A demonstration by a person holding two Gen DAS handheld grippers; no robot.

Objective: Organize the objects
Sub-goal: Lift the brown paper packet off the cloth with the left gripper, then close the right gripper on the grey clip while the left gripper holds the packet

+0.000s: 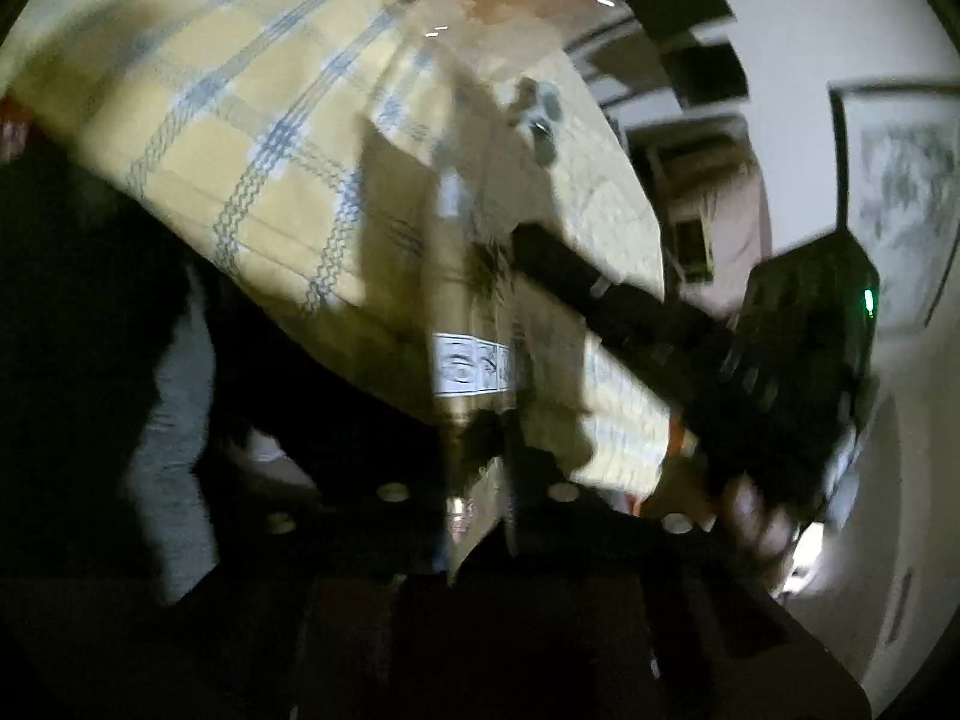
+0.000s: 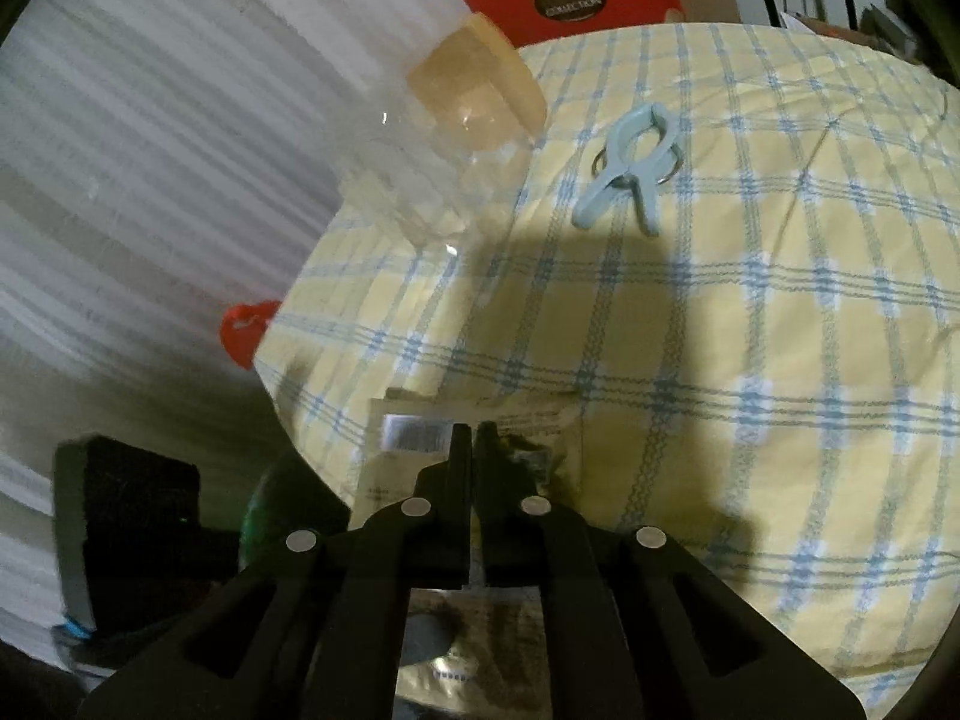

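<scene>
Packet (image 2: 474, 456), flat foil-like sachet, lies at the near edge of a yellow checked cloth (image 2: 750, 360); both the right gripper (image 2: 474, 438) and left gripper (image 1: 480, 468) pinch it, jaws nearly closed. Light, floppy, probably slippery; best gripped by its edges. Blue clothespin (image 2: 630, 174) lies farther back.

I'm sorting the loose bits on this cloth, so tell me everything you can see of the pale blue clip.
The pale blue clip looks like a plastic spring clamp, peg-shaped: two rounded jaws pointing up the picture, closed on nothing, and two handles splayed toward the camera. A metal ring spring passes through its middle. It lies flat on the yellow checked cloth, right of the clear plastic container and apart from it. Nothing else touches it; neither gripper is near. In the left wrist view it shows only as a blur.
</scene>
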